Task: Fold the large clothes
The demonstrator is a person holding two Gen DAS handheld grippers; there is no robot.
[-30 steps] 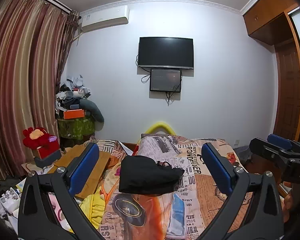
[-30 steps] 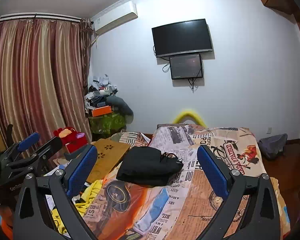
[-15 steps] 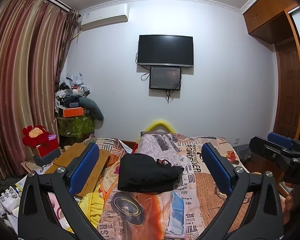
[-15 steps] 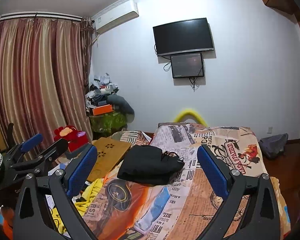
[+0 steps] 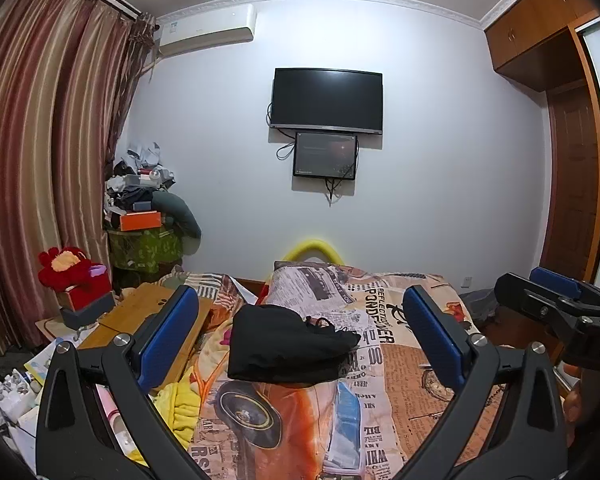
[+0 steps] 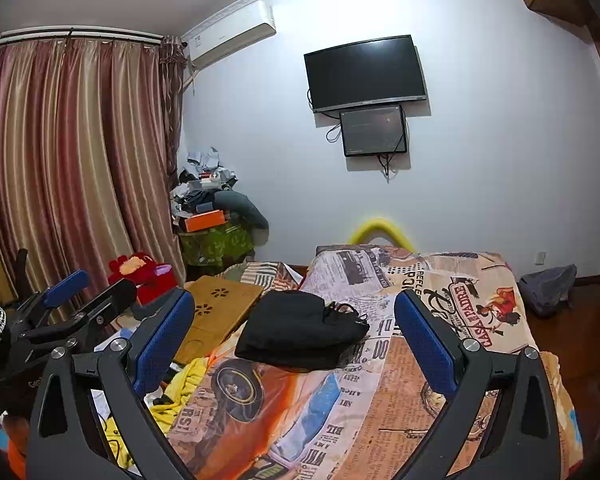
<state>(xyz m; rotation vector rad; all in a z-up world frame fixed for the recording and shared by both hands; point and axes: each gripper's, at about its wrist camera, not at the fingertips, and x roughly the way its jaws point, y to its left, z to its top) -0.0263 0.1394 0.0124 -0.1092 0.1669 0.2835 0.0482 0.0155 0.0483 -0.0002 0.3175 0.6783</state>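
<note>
The bed, under a newspaper-and-car print cover, fills the lower part of both views. On it lies a black garment, already a compact, squarish bundle with cords trailing at its right edge. That would fit a fold just completed, or a piece set down bunched and awaiting spreading; the pictures do not settle which. Either way, good work means keeping edges square and the cords tucked in, not dangling. The left gripper and right gripper both hover above the near end of the bed, fingers spread wide and holding nothing. The garment lies well ahead of both, framed between the fingers, touching neither.
</note>
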